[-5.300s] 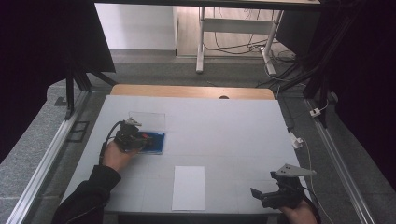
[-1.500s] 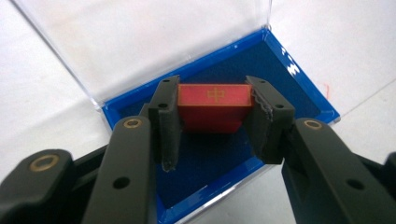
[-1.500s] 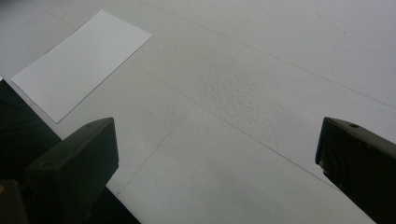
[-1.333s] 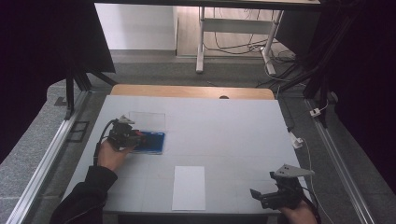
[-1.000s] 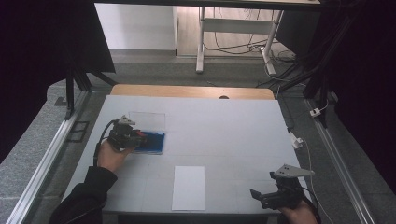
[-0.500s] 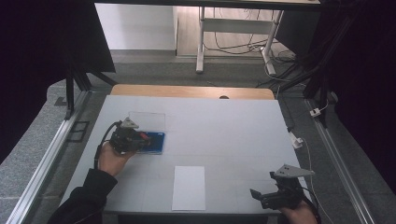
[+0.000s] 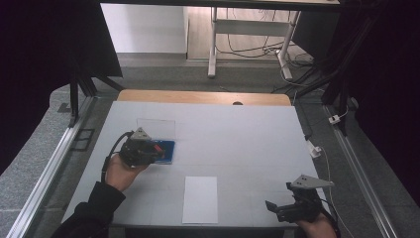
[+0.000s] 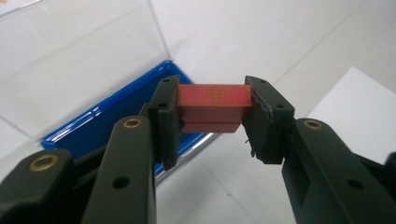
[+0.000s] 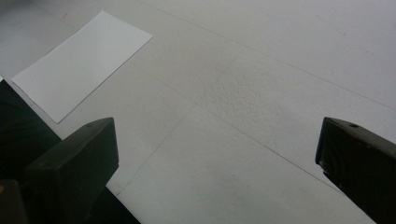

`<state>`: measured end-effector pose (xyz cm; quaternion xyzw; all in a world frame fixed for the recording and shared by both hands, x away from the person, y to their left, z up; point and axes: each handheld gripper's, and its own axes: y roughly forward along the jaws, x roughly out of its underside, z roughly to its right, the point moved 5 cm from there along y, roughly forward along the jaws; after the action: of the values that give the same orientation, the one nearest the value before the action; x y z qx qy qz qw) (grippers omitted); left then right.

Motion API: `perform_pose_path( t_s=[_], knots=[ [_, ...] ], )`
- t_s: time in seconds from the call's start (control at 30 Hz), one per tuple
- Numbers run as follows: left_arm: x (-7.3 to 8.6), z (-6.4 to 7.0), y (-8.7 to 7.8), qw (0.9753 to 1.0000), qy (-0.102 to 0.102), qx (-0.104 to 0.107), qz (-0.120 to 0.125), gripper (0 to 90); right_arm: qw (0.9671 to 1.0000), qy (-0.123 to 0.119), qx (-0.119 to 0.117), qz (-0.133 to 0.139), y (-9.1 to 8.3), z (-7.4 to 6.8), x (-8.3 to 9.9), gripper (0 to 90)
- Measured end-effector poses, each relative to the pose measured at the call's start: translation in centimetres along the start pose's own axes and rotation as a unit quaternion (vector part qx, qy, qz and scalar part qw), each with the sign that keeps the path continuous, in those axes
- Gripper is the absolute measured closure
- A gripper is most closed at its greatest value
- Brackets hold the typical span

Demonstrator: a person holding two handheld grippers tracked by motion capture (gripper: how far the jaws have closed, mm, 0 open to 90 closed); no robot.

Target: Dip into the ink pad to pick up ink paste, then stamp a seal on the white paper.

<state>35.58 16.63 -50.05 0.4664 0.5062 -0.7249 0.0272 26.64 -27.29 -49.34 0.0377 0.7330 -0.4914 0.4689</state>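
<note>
1. High view: left claw [image 7: 157, 148] held over the blue case [image 7: 166, 152], clamped on a small red block [image 7: 157, 147]. Case lying on the white tabletop [image 7: 247, 134], its clear lid [image 7: 156, 128] opened out on the case's far side. White paper sheet [image 7: 200, 199] flat on the tabletop, on the near side of the case and off toward the right claw, long axis running away from the person. Right claw [image 7: 272, 208] far from the case, past the sheet, near the tabletop's front edge, pointing toward the sheet. Left hand [image 7: 120, 171] wrapped around its tool.

2. Left gripper view: left claw [image 8: 212, 109] clenched on the red block [image 8: 213, 105], gripping its two short ends, long axis spanning straight from one jaw to the other. Gold cross mark on the block's upturned face. Block held above the near edge of the blue case [image 8: 112, 114]; clear lid [image 8: 74, 51] beyond the case. Corner of the paper sheet [image 8: 359, 116] off to the right of the case.

3. Right gripper view: right claw [image 9: 217, 154] released, jaws wide apart, bare tabletop [image 9: 261, 84] between them. Paper sheet [image 9: 81, 63] at upper left, long axis slanting up to the right.
</note>
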Motion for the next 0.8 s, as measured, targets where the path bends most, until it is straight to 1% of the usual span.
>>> perform_pose_path(
  t_s=[0.23, 0.53, 0.67, 0.8],
  knots=[
    [-0.5, 1.6, -0.1, 0.9998, 0.015, 0.016, 0.001, 57.9, 1.0000, 0.000, 0.000, 0.001, 0.0, 0.0, 0.0, 0.0],
    [-0.9, 3.4, 0.0, 0.9988, 0.033, 0.035, 0.001, 57.9, 1.0000, 0.000, 0.001, 0.001, -0.1, 0.1, 0.0, 0.0],
    [-1.0, 4.2, 0.1, 0.9981, 0.040, 0.046, -0.001, 57.9, 1.0000, -0.001, 0.000, 0.001, -0.1, 0.0, 0.0, 0.0],
    [-1.1, 5.0, 0.3, 0.9971, 0.053, 0.054, -0.007, 57.9, 1.0000, -0.001, 0.000, 0.001, 0.0, 0.0, 0.0, 0.0]
  ],
)
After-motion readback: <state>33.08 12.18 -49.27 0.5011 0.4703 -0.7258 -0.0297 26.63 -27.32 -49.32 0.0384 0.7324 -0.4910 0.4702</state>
